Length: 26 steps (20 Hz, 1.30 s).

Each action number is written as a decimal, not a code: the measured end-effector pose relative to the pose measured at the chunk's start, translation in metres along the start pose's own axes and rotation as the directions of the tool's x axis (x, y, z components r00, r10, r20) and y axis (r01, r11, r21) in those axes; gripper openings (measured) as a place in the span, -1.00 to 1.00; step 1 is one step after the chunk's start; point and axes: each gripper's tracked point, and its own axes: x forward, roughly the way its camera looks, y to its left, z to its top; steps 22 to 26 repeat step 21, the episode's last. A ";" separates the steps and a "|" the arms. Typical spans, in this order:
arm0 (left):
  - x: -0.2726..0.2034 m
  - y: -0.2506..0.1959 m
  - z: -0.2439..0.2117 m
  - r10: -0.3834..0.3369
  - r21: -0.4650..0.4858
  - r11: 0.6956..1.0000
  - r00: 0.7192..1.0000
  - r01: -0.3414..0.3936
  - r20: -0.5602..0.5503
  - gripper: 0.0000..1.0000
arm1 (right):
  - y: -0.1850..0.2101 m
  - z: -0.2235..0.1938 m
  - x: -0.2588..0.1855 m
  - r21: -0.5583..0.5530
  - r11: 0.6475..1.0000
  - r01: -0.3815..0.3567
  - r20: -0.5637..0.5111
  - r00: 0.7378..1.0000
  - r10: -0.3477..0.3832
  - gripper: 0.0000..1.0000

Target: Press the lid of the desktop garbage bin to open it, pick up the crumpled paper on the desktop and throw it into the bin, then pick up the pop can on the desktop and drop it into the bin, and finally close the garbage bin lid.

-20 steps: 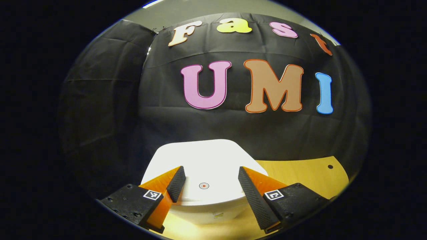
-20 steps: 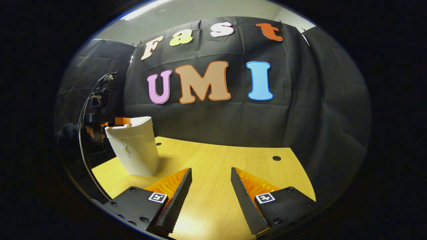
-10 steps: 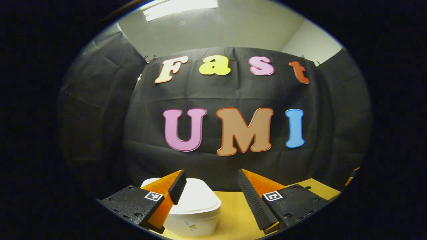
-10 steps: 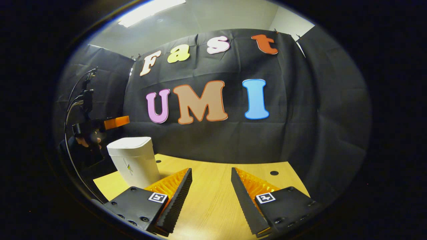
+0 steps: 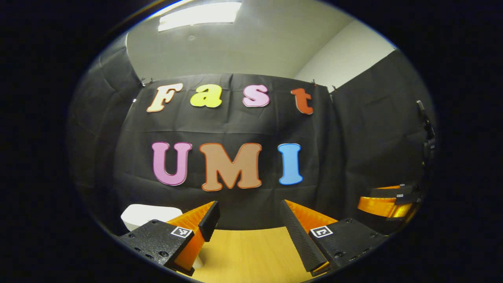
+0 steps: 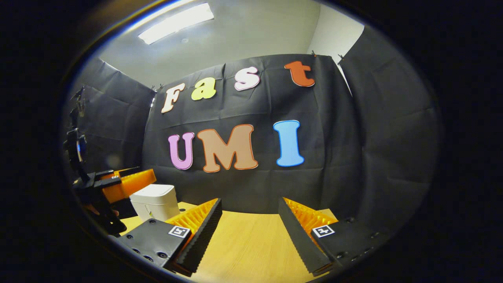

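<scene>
Nearest in the left gripper view, the left hand-held gripper point(image 5: 247, 232) is held above the wooden counter point(image 5: 251, 255) with its fingers spread and nothing between them; the right hand-held gripper point(image 6: 247, 232), in the right gripper view, is likewise spread and empty.

Beyond them the white garbage bin point(image 6: 155, 202) stands upright on the counter, long axis vertical, lid point(image 6: 154, 192) down flat on top, at the counter's left side near the black cloth wall point(image 6: 243, 184); a small mark on its front is too small to read.
</scene>
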 end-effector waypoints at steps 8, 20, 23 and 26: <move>0.004 -0.035 -0.016 -0.125 -0.083 0.989 0.992 0.122 -0.029 0.89 | 0.006 0.017 -0.007 -0.010 0.997 0.071 0.054 0.996 -0.071 0.92; 0.012 -0.017 -0.032 -0.118 -0.104 0.989 0.990 0.109 -0.082 0.91 | 0.024 0.015 0.001 -0.029 0.998 0.056 0.028 0.998 -0.055 0.92; 0.012 -0.017 -0.032 -0.121 -0.100 0.989 0.989 0.112 -0.084 0.99 | 0.025 0.015 0.002 -0.029 0.998 0.056 0.026 0.998 -0.055 0.92; 0.012 -0.017 -0.032 -0.121 -0.100 0.989 0.989 0.112 -0.084 0.99 | 0.025 0.015 0.002 -0.029 0.998 0.056 0.026 0.998 -0.055 0.92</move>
